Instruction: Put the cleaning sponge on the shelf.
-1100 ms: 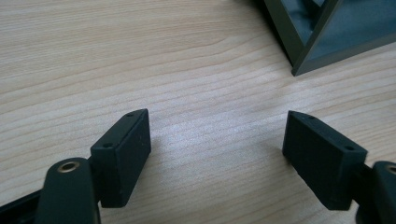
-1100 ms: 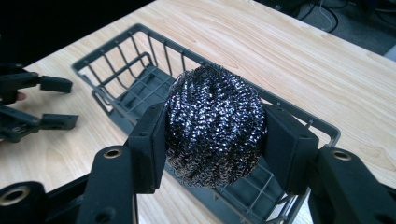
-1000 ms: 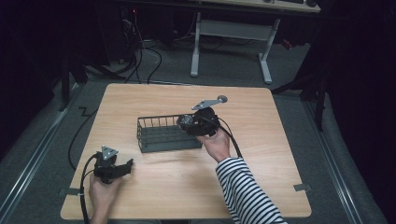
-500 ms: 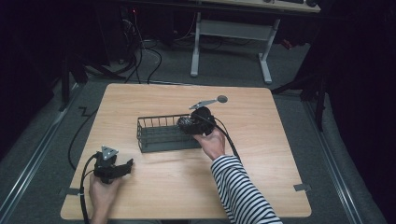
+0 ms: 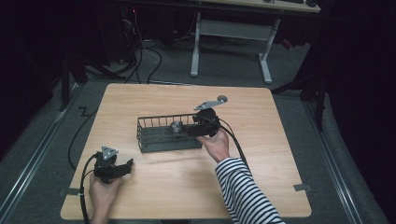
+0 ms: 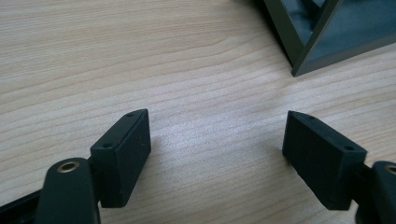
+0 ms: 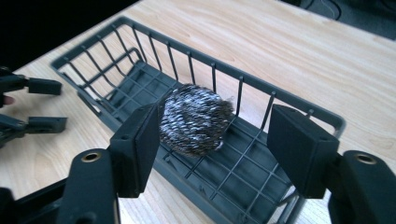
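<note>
Right gripper view | right hand-held gripper [image 7: 212, 140] jaws just opening, parted | scouring ball [image 7: 195, 119] released in basket [image 7: 116, 74]

This looks like a lab or test room kept dark around 1 lit wooden table [image 5: 154, 196]. Black cables [image 5: 140, 56] trail over the grey carpeted floor [image 5: 42, 154], and a white-legged desk frame [image 5: 231, 42] stands behind the table.
</note>
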Demonstrator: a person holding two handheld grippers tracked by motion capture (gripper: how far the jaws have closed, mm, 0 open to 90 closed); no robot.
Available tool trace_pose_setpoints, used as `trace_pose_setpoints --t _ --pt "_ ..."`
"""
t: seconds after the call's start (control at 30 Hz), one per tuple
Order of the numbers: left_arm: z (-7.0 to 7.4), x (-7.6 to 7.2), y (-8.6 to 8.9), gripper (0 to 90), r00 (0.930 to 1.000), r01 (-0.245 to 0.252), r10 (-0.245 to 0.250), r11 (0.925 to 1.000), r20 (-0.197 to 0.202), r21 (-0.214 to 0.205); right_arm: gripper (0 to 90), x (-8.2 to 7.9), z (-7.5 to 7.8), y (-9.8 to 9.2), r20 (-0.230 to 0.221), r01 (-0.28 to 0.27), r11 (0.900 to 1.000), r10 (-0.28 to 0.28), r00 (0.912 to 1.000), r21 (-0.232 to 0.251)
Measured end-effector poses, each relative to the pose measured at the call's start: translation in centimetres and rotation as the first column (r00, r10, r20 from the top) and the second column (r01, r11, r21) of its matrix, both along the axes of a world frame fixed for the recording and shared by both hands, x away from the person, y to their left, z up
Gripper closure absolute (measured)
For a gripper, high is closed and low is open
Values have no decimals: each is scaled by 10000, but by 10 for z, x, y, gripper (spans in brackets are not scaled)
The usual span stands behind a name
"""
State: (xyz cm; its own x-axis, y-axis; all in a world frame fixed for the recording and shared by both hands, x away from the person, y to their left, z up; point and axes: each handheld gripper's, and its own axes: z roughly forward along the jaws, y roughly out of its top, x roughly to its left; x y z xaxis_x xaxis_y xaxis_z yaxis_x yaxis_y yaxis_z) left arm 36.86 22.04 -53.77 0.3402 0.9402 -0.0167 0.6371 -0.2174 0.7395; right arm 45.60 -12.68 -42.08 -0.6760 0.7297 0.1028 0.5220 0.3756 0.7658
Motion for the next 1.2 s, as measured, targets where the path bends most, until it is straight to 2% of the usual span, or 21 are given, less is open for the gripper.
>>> trace_pose_setpoints --t 0.2,0.37,0.63,0.7,0.83,0.97,1.2 --pt "0 0 0 241 10000 27 -27 10000 -26 12 379 -9 7 -16 278 151 9986 -166 9995 507" --pt "0 0 0 241 10000 32 -32 10000 -32 9 383 -16 10 -31 282 325 9979 -341 9990 565" --pt "0 1 0 241 10000 -5 5 10000 -25 -15 387 -26 21 -53 577 499 9960 -543 9969 746" --pt "0 1 0 241 10000 -5 5 10000 -25 -16 391 -30 22 -60 651 603 9938 -665 9957 931" --pt "0 1 0 241 10000 -4 4 10000 -26 -14 392 -38 22 -76 621 823 9908 -893 9941 1070" --pt "0 1 0 241 10000 -3 3 10000 -25 -17 394 -48 24 -89 779 939 9878 -1041 9915 1244" --pt "0 0 0 240 10000 14 -14 10000 -37 3 393 -59 26 -108 926 1125 9856 -1246 9879 1266"
